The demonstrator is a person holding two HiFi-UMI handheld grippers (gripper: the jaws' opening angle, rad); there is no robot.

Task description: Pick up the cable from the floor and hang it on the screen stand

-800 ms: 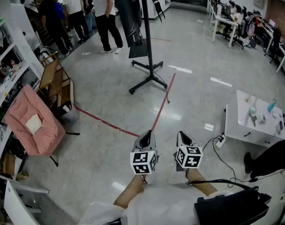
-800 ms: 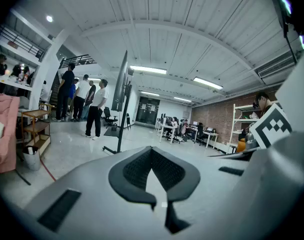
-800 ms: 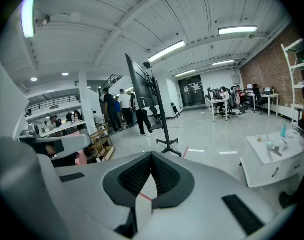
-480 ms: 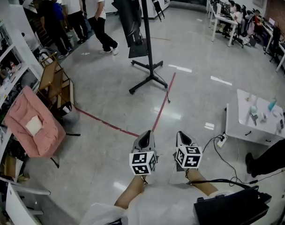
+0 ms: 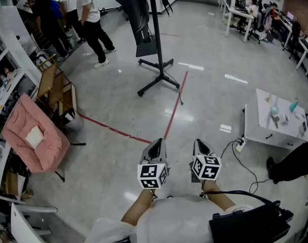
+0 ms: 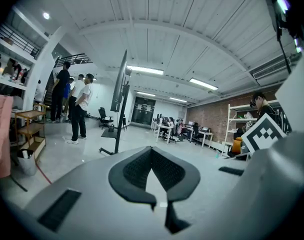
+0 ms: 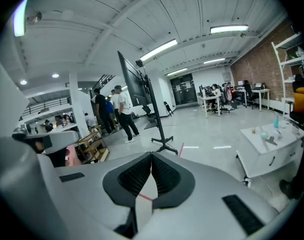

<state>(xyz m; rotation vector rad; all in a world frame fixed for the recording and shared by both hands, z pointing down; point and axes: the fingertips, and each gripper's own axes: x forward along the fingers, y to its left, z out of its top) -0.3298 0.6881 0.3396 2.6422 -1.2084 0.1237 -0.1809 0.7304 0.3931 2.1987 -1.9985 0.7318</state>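
Both grippers were held side by side and close to the body, pointing forward and slightly down over the floor (image 5: 118, 115). The left gripper (image 5: 156, 145) had its jaws pressed together at the tips, with nothing between them. The right gripper (image 5: 200, 146) was likewise closed and empty, and only bare floor and a strip of red tape (image 5: 174, 108) showed through the gap behind its pads. The one loose cable (image 5: 243, 165) plainly identified lay on the floor to the right of the grippers. It curved from a power strip (image 5: 239, 146) beside the white table (image 5: 265, 128) back towards the person, so its length ran roughly near to far rather than across. It was taken to be the task's cable, though this could not be confirmed from the views. It lay near the right gripper and further from the left, so the right hand was judged the better placed to take it, after swinging right and down and opening its jaws. The screen stand (image 5: 155, 34) stood ahead and slightly left, well apart from both grippers and from the cable. No pick-up was under way.
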